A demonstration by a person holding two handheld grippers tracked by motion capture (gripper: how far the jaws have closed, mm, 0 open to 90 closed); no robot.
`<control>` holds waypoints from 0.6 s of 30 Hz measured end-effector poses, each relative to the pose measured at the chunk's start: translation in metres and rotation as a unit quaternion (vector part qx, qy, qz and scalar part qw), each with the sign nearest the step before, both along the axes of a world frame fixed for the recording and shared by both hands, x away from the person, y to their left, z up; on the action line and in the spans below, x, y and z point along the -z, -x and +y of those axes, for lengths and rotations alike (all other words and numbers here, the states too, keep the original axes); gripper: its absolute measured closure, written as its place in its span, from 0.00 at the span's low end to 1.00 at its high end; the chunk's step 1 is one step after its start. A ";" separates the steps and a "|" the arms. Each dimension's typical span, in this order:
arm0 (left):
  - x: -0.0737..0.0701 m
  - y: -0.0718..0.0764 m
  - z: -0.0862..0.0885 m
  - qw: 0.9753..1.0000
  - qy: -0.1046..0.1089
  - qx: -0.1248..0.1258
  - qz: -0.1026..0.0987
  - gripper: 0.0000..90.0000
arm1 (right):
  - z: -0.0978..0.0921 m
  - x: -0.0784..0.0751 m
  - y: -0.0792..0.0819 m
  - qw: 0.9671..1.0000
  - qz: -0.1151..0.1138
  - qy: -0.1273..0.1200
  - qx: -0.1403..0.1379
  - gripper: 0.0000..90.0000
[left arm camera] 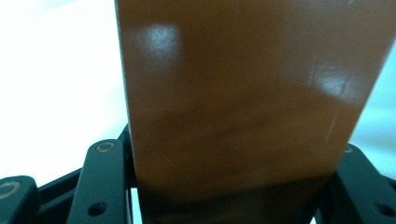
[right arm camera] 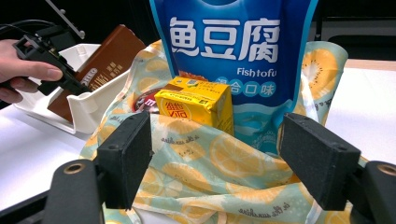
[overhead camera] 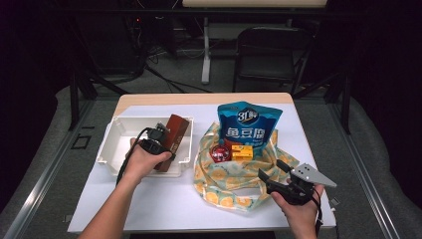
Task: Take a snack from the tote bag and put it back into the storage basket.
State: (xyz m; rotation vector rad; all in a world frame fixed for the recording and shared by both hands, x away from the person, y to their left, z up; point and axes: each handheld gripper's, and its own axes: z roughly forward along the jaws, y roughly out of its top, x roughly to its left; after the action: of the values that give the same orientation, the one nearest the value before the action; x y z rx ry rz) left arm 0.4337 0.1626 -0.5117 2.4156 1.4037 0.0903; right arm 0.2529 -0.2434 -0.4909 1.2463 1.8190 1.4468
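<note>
One brown box (overhead camera: 174, 135), one white bin (overhead camera: 112, 144), one blue fish tofu bag (overhead camera: 247, 126), one yellow carton (overhead camera: 242, 152), one round red item (overhead camera: 220, 154), one citrus-print cloth bag (overhead camera: 229, 181), two grippers: left gripper (overhead camera: 160, 135), right gripper (overhead camera: 271, 169)

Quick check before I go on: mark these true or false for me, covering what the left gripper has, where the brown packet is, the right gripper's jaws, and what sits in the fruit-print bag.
1. The left gripper is shut on the brown packet. True.
2. The brown packet lies flat on the table beside the white bin. False: it is held tilted over the bin, leaning on its right wall.
3. The right gripper is clamped on the fruit-print bag. False: its jaws stand wide open, short of the bag.
4. A yellow carton stands in front of the blue fish tofu pouch. True.
</note>
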 end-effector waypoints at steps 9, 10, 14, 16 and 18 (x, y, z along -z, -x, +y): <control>0.004 -0.011 -0.008 0.999 -0.036 -0.005 0.024 0.48 | -0.001 0.000 0.000 1.000 0.000 -0.001 0.000 0.29; 0.004 -0.011 -0.008 0.999 -0.037 -0.005 0.024 0.48 | -0.001 0.000 0.000 1.000 0.000 -0.001 0.000 0.29; 0.002 -0.010 -0.003 1.000 -0.008 -0.006 0.016 0.47 | -0.001 0.000 -0.001 1.000 0.000 0.000 0.000 0.29; -0.004 -0.008 0.001 1.000 0.013 -0.009 -0.001 0.38 | -0.001 0.001 -0.001 1.000 -0.001 -0.004 0.002 0.29; -0.011 -0.004 0.005 0.999 0.030 -0.009 -0.016 0.29 | -0.001 0.001 -0.001 1.000 -0.001 -0.001 0.001 0.29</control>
State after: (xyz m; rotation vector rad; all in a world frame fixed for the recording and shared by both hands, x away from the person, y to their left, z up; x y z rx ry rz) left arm 0.4373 0.1675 -0.5003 2.3435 1.3943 0.0909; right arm 0.2535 -0.2448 -0.4915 1.2471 1.8141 1.4489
